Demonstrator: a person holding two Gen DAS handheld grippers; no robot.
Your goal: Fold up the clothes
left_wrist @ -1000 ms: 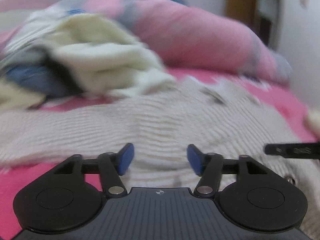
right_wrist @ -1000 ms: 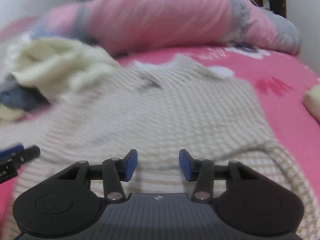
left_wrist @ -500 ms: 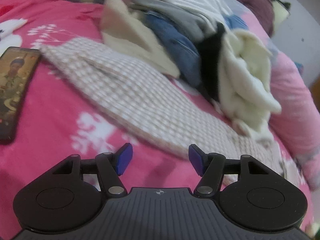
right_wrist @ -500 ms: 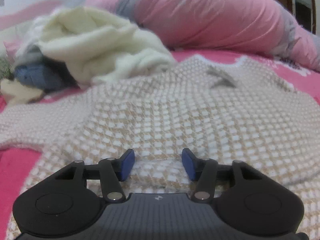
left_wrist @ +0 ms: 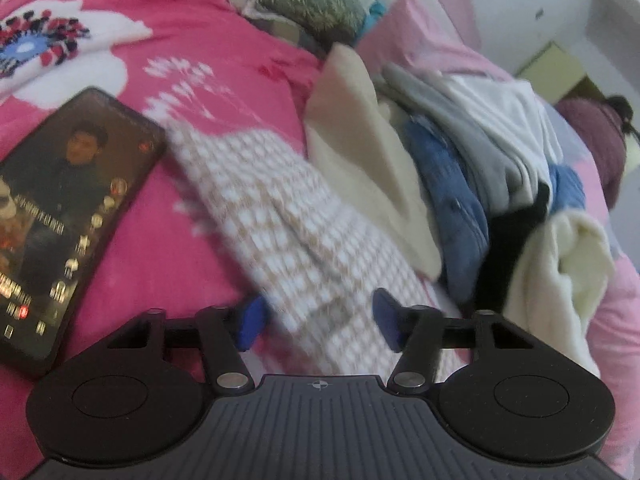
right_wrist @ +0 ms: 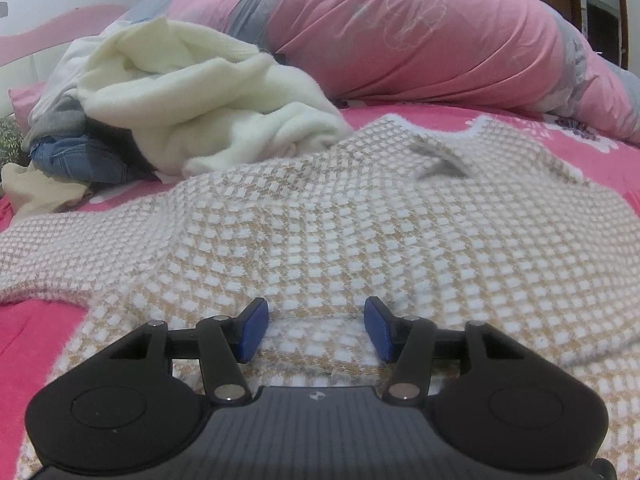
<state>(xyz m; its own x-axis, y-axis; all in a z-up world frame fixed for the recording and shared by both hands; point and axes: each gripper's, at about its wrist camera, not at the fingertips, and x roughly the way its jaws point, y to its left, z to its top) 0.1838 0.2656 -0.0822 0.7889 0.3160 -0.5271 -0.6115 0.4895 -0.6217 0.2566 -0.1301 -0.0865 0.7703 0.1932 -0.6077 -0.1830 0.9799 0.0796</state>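
A beige-and-white checked sweater [right_wrist: 360, 240] lies flat on the pink bedsheet [left_wrist: 120, 60], neck away from me. Its left sleeve [left_wrist: 280, 216] runs diagonally towards the left gripper [left_wrist: 319, 325]. That gripper's jaws are closing, with the sleeve between the blue pads [left_wrist: 251, 324]; I see no pad pressing on it. In the right wrist view the right gripper [right_wrist: 317, 329] hovers low over the sweater's near hem. It is open, a small ridge of knit lying between its fingertips, untouched.
A lit phone [left_wrist: 68, 216] lies on the sheet left of the sleeve. A heap of clothes [left_wrist: 480, 184], topped by a cream garment [right_wrist: 200, 100], sits beside the sweater. A rolled pink quilt [right_wrist: 420, 40] lines the far side. A person in maroon [left_wrist: 592, 136] is at the back.
The left gripper swung from the sweater's body over to the left sleeve, rolling as it went, and now sits closer over it. The right gripper dropped nearer the hem, then held still.
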